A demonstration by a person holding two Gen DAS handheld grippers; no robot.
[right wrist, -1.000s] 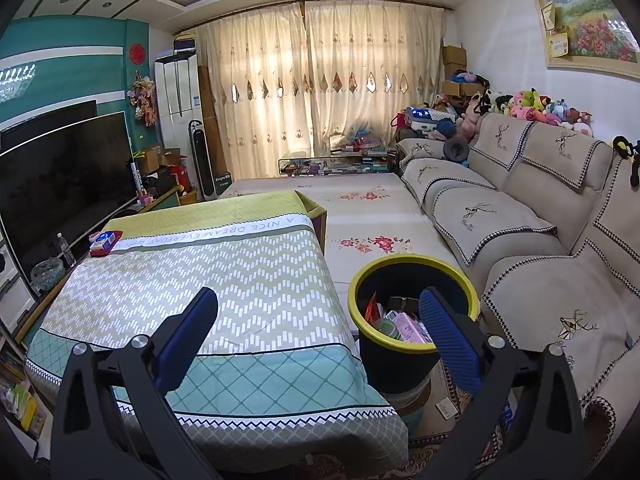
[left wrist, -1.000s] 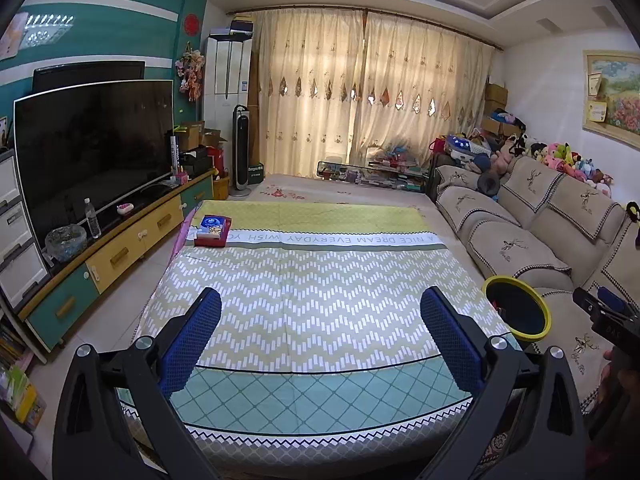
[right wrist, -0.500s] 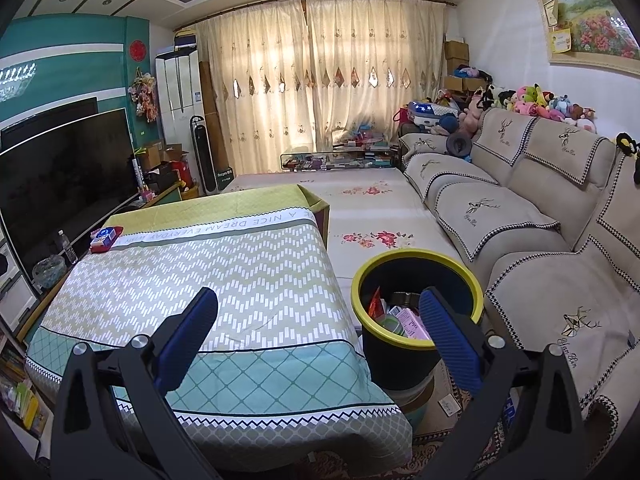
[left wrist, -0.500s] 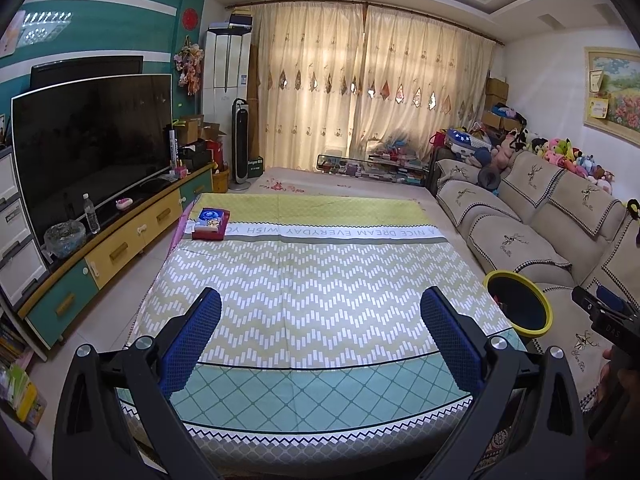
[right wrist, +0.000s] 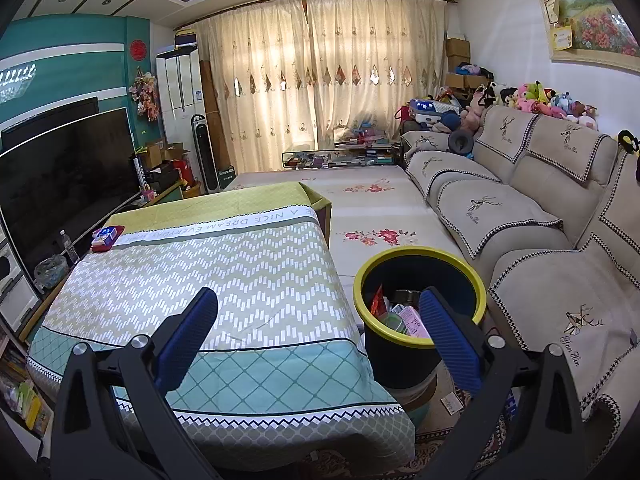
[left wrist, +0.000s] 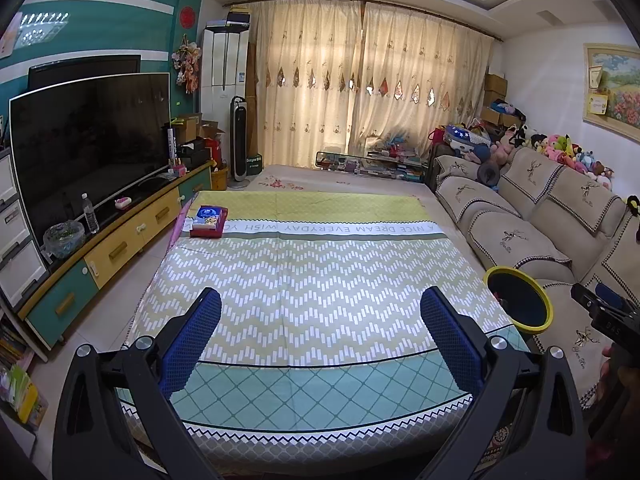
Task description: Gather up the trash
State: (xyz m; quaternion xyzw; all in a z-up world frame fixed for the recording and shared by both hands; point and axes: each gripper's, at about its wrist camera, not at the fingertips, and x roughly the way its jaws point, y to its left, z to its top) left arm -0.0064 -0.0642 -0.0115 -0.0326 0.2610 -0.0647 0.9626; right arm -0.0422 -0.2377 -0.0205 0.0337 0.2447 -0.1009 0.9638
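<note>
A black bin with a yellow rim [right wrist: 420,300] stands on the floor between the table and the sofa; several pieces of trash [right wrist: 404,314] lie inside it. It also shows in the left wrist view [left wrist: 518,300]. My right gripper [right wrist: 318,334] is open and empty, over the table's near right corner, with its right finger in front of the bin. My left gripper [left wrist: 320,334] is open and empty above the near edge of the cloth-covered table [left wrist: 312,280]. A red tissue pack [left wrist: 209,221] lies at the table's far left.
A sofa [right wrist: 540,240] runs along the right. A TV [left wrist: 88,140] on a low cabinet [left wrist: 120,244] runs along the left, with a water bottle [left wrist: 91,213] on it. Part of the right gripper [left wrist: 608,316] shows at the left view's right edge.
Both grippers have drifted slightly; the views have risen and pulled back a little. Both stay open and empty.
</note>
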